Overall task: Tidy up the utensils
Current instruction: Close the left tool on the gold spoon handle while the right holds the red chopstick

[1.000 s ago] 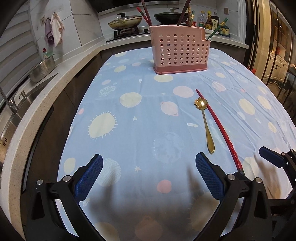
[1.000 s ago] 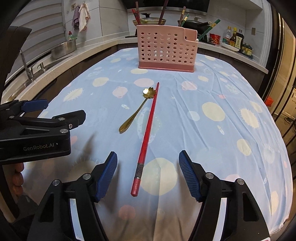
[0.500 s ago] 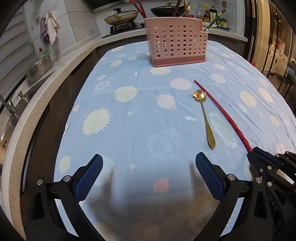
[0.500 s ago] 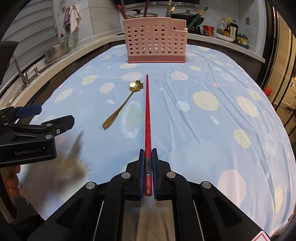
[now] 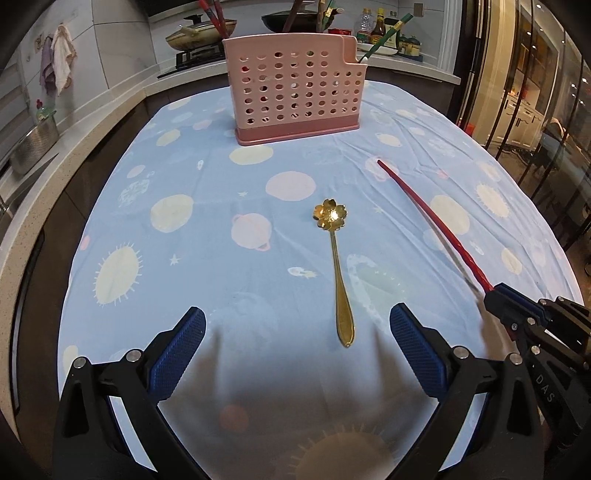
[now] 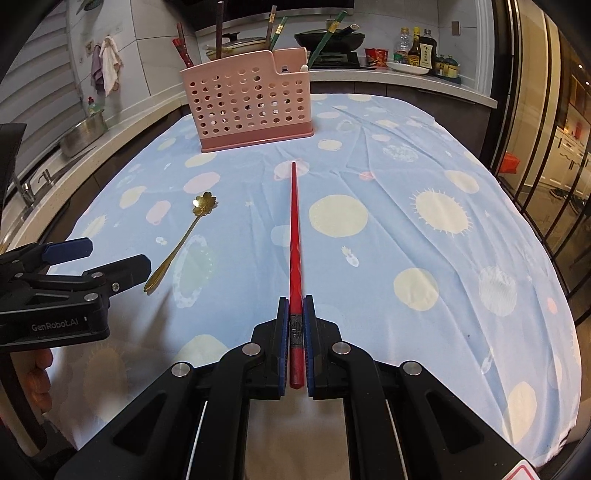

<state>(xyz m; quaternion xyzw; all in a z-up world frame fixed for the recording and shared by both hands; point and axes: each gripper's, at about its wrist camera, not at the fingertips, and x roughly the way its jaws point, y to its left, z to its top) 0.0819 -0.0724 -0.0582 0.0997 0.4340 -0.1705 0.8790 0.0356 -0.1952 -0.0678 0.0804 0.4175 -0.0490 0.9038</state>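
Note:
A red chopstick (image 6: 294,236) runs straight ahead from my right gripper (image 6: 296,314), which is shut on its thick end; its tip points at the pink perforated utensil holder (image 6: 251,103). In the left wrist view the same chopstick (image 5: 432,218) slants up from the right gripper (image 5: 506,306) at the right edge. A gold spoon with a flower-shaped bowl (image 5: 338,273) lies on the blue patterned tablecloth (image 5: 221,229), its handle end between the fingers of my open left gripper (image 5: 295,339). The holder (image 5: 295,88) stands at the far end and holds several chopsticks.
A kitchen counter wraps the left and back, with a metal pot (image 5: 33,147), a sink tap (image 6: 22,184), pans on a stove (image 5: 199,31) and sauce bottles (image 6: 421,48). Glass doors (image 5: 546,110) line the right. A hand (image 6: 37,380) holds the left gripper.
My right gripper shut on the thick end of the red chopstick and has moved forward with it. My left gripper has moved right, bringing the gold spoon's handle between its open fingers.

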